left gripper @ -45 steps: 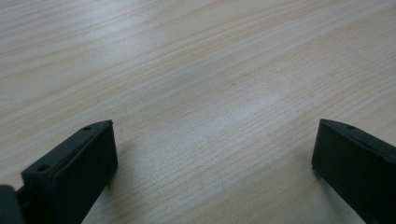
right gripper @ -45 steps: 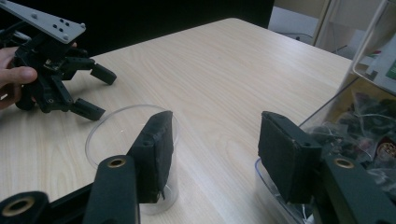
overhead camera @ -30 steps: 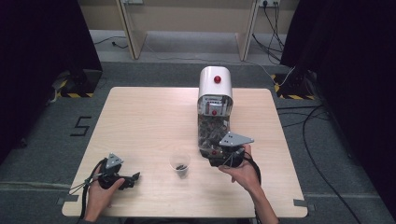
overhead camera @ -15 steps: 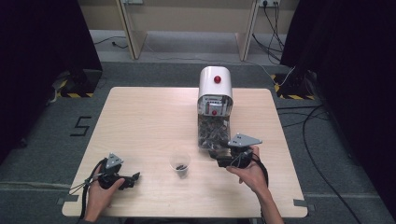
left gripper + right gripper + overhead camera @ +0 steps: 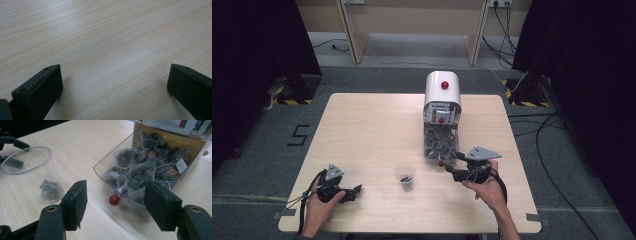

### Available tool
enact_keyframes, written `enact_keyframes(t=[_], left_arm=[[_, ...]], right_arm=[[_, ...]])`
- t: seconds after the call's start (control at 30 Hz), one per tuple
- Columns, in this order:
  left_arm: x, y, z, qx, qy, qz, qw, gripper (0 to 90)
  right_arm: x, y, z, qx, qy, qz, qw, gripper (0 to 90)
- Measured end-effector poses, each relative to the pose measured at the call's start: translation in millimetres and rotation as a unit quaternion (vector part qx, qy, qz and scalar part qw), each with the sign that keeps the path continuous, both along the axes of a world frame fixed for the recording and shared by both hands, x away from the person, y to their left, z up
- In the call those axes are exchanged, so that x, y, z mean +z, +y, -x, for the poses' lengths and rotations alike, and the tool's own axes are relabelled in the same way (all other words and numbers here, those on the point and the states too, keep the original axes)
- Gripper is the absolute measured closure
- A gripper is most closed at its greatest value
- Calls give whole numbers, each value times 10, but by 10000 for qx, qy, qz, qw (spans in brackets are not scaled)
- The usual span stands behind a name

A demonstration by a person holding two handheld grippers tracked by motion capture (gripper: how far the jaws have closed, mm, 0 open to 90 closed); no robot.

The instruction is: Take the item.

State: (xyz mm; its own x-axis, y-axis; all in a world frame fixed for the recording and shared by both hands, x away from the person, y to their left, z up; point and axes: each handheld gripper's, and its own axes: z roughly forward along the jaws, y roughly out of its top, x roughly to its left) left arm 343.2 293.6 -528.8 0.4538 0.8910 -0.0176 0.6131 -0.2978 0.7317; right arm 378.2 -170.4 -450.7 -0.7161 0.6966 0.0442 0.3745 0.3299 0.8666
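Note:
A white dispenser (image 5: 443, 90) with a red button stands right of the table's middle. Its clear bin (image 5: 107, 167) holds several pyramid tea bags (image 5: 140, 170), and a small red knob (image 5: 114, 200) hangs at the bin's lip. To its left a clear plastic cup (image 5: 404, 174) holds one tea bag (image 5: 50, 190). My right gripper (image 5: 451, 172) is open just in front of the bin, jaws pointing left, nothing between them (image 5: 117, 195). My left gripper (image 5: 355, 194) rests open at the front left, its jaws (image 5: 113, 77) over bare wood.
The light wooden table (image 5: 362, 130) is bare on its left and far parts. The floor around it is grey carpet with cables (image 5: 537, 125) at the right. Dark curtains hang at both sides.
My right gripper has drawn back a little from the bin, to the right and toward the person. The left gripper and the cup have stayed put.

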Motion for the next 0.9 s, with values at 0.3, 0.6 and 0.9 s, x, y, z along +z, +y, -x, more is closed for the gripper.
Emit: enact_keyframes(t=[0.3,0.6,0.9], left_arm=[[0,0,0,1,-1,1,10000,0],[0,-1,0,2,-2,3,10000,0],[0,0,0,-1,-1,0,10000,0]], right_arm=[[-30,-138,17,-187,33,45,9998,354],[-85,-276,49,-336,137,63,9993,354],[-152,-436,76,-546,216,128,9982,350]])
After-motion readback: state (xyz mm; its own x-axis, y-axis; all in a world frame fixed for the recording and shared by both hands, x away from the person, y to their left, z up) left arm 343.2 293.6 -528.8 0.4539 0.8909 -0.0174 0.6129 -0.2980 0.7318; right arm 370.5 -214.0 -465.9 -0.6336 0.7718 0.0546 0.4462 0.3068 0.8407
